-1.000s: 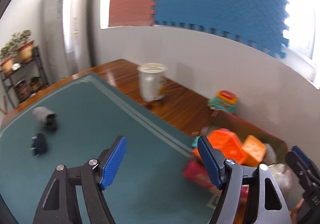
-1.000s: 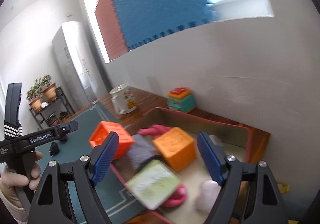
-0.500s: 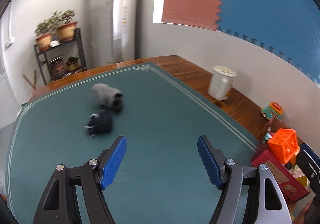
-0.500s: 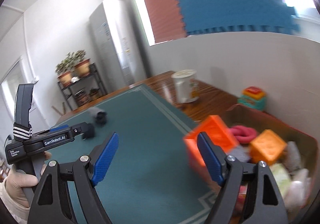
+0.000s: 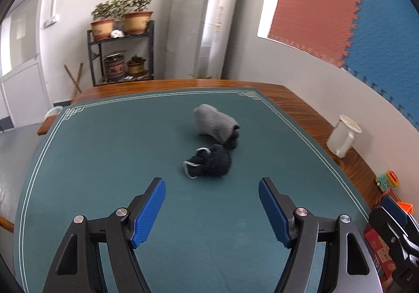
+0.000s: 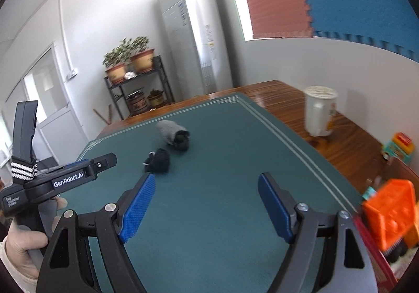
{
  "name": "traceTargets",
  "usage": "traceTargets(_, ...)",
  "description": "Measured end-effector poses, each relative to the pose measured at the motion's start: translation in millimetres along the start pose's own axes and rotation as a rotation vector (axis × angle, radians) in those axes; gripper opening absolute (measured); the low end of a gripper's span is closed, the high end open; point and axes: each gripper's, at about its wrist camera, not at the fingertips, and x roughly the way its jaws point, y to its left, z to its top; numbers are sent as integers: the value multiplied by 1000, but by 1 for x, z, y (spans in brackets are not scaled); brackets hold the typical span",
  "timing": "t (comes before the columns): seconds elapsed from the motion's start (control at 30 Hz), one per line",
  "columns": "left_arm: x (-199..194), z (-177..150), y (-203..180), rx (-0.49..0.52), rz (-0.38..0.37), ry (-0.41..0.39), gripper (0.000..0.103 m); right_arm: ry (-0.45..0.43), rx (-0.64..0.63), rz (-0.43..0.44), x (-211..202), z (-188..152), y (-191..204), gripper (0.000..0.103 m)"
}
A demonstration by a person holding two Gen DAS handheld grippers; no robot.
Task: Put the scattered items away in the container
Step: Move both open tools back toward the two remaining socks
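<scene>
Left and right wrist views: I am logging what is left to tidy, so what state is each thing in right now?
Left gripper: open, empty.
Right gripper: open, empty.
Grey sock roll: lying on the green mat, not yet tidied.
Dark sock roll: on the mat beside the grey one, loose.
Orange block: in the container at the right edge.
White jug: upright, lid on.

Left hand-held gripper [image 5: 212, 210]: black frame, silver pivot screws, blue textured pads [image 5: 149, 212]. Right hand-held gripper [image 6: 205, 208]: same build. Left unit seen side-on from right wrist view: white "GenRobot.AI" lettering, black-white striped band on upright grip. Hand [image 6: 19, 248], pale cuff at wrist.
</scene>
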Motion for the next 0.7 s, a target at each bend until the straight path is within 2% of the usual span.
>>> traceTargets(0.23,14,5,21,-40,32,7,75,28,-40,-3,45,20,16,83)
traceTargets(0.43,29,15,34,-77,53,16,75,50,-88,-48,76,33,20,83)
traceTargets(0.7,44,28,46,-122,71,13,75,121,-44,-61,116,19,7,83)
